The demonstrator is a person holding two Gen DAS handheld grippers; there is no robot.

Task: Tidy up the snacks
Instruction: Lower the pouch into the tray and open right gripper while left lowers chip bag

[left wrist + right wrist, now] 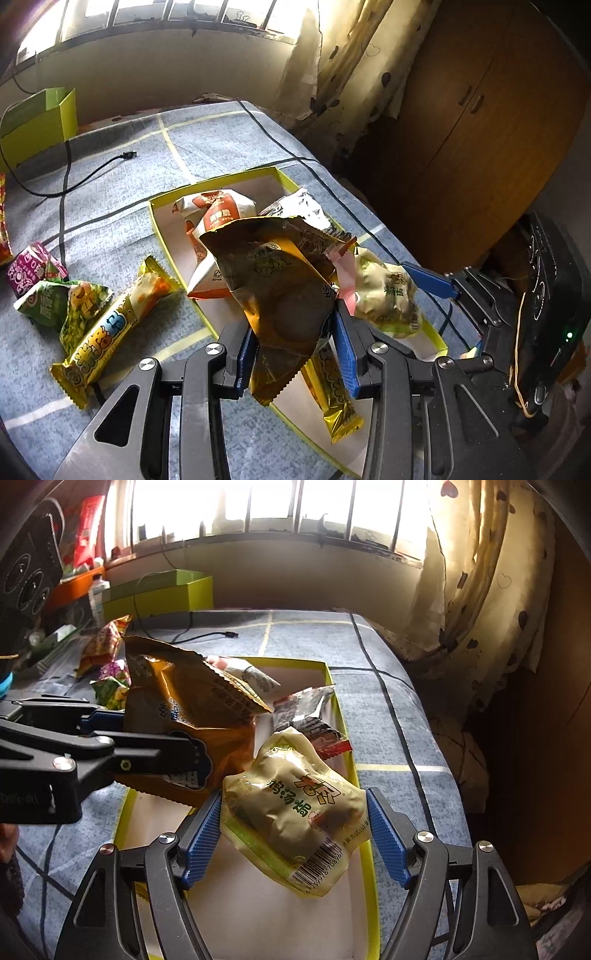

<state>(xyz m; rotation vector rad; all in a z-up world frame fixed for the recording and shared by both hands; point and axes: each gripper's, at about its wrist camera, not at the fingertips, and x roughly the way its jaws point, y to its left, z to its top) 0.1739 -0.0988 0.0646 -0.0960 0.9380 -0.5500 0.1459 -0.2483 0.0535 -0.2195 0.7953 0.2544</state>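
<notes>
Crumpled golden-brown packet and pale green pouch hang above the yellow-rimmed tray.

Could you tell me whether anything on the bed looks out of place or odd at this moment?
Several snacks still lie loose on the blanket left of the tray, such as the long yellow bar and the green packet. A loose black cable crosses the blanket behind them. Nothing looks torn or spilled.
</notes>
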